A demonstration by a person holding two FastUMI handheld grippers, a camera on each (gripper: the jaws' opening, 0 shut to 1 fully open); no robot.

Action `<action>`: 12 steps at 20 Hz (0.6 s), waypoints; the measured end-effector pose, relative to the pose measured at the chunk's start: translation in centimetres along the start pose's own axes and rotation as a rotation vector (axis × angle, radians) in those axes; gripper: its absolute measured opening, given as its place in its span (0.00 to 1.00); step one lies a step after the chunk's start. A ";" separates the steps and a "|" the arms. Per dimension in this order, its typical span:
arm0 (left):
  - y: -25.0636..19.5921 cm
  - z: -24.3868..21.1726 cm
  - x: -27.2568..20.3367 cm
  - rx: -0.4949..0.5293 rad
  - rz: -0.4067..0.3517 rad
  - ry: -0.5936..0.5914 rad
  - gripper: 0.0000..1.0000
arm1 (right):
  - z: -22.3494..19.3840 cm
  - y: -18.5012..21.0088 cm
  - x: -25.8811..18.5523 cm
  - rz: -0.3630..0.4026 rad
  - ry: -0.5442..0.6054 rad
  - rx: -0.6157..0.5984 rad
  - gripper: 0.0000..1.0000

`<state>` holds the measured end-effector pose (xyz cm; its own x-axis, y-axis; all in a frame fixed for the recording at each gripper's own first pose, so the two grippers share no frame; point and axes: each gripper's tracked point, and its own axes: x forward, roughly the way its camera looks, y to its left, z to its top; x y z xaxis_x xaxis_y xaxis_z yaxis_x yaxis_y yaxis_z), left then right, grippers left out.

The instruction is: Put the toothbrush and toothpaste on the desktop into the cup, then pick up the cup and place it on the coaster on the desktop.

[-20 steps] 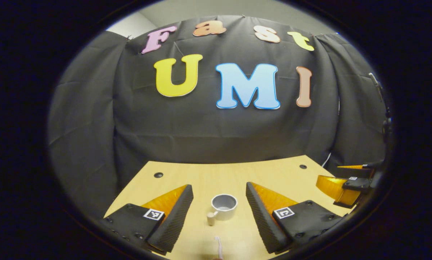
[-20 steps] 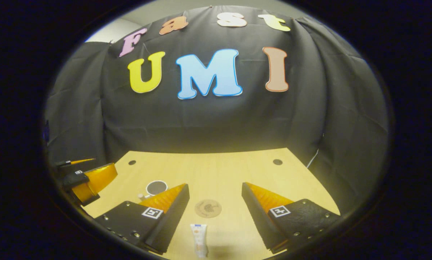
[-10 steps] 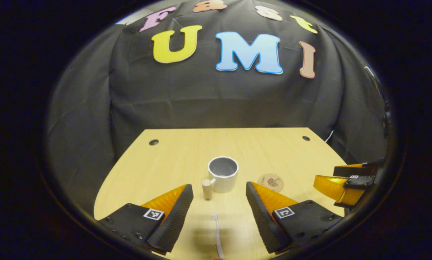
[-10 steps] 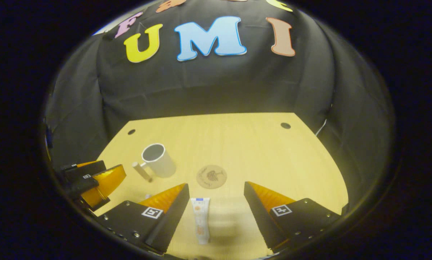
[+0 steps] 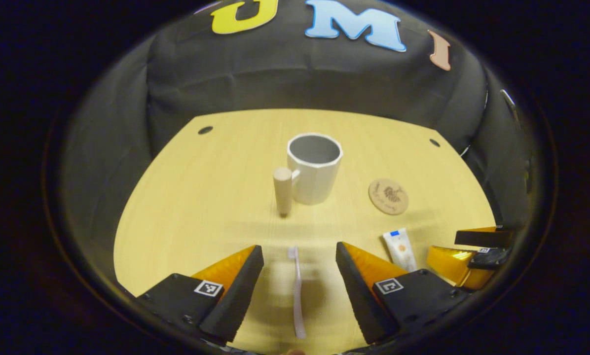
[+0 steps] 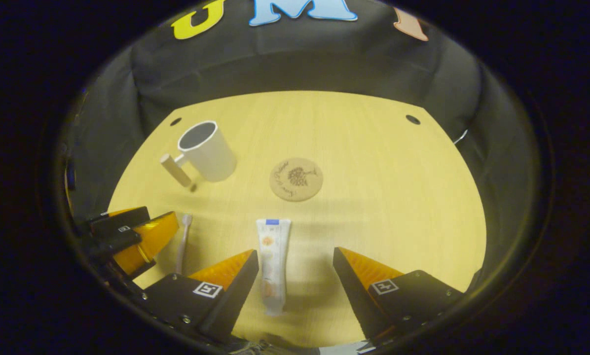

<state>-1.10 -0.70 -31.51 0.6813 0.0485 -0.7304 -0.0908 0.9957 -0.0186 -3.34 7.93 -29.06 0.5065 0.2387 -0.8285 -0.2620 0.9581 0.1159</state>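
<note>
Toothbrush [image 5: 297, 291] lies flat on desktop [image 5: 201, 197], nearer the camera than cup [image 5: 313, 167], between the wide-open, empty left gripper [image 5: 299, 261]. Toothpaste [image 6: 272, 261] lies near-side of coaster [image 6: 296, 178], right of cup, between the spread, empty right gripper [image 6: 295, 264]. Cup upright, apparently empty.

One white cup [image 5: 314, 167] with a wooden handle stands on the desktop [image 5: 201, 197]. There is one round cork coaster [image 5: 388, 196], one toothpaste tube [image 6: 273, 261], and one toothbrush [image 5: 297, 288] (pale, perhaps pinkish-white in this dim light). Two dark holes [image 5: 205, 130] mark the desktop's far corners. Two grippers count: the left gripper [image 5: 299, 256] and the right gripper [image 6: 295, 261].
</note>
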 end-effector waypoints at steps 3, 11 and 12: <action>0.8 -2.2 1.4 -0.026 0.019 0.065 1.00 | -1.3 0.3 1.4 0.006 0.063 -0.006 0.94; 2.2 -6.2 3.2 -0.067 0.063 0.218 0.96 | -3.7 0.3 3.3 -0.016 0.205 -0.041 0.94; 2.6 -6.2 3.5 -0.058 0.072 0.223 0.96 | -4.2 0.3 3.6 -0.018 0.221 -0.042 0.94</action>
<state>-3.47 1.60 -38.33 0.4947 0.0946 -0.8639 -0.1793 0.9838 0.0050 -5.03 8.42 -34.26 0.3199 0.1768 -0.9308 -0.2913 0.9532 0.0809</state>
